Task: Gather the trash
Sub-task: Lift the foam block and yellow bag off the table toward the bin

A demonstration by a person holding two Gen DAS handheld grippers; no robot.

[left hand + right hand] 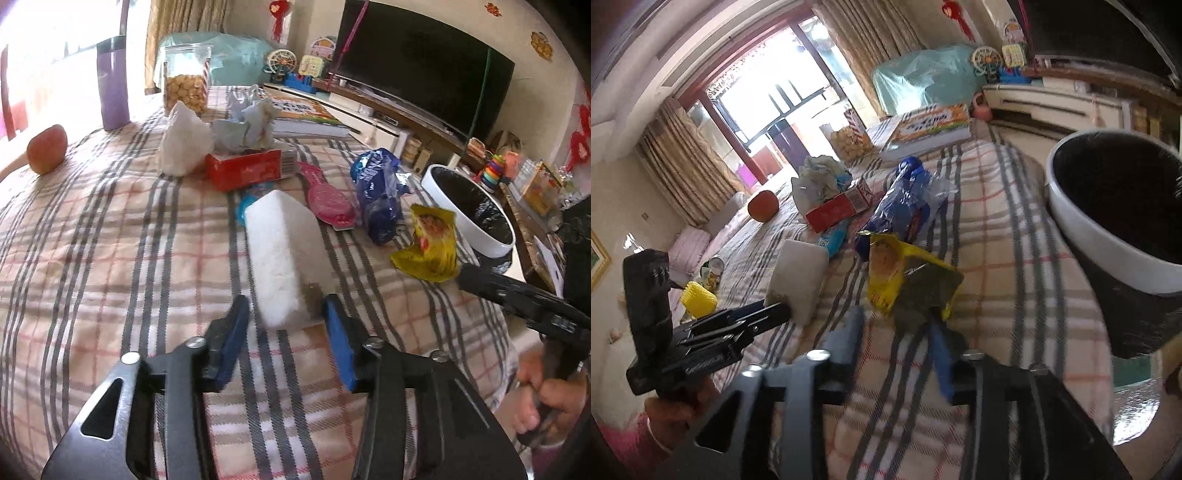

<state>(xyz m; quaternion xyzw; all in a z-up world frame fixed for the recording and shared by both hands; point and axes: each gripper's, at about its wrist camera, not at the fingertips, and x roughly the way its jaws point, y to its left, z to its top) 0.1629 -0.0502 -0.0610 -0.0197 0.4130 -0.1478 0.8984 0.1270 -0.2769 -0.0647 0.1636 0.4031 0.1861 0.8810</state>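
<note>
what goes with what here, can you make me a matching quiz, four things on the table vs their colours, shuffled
Things:
1. snack wrapper
2. tissue box
3. tumbler
4. foam block

Colours:
a. white
b. purple
c. yellow
d. red

Pairs: 1-c, 2-d, 3-b, 4-a

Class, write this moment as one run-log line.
left gripper: open, at white foam block | right gripper: open, at yellow wrapper | bin: beside table edge
</note>
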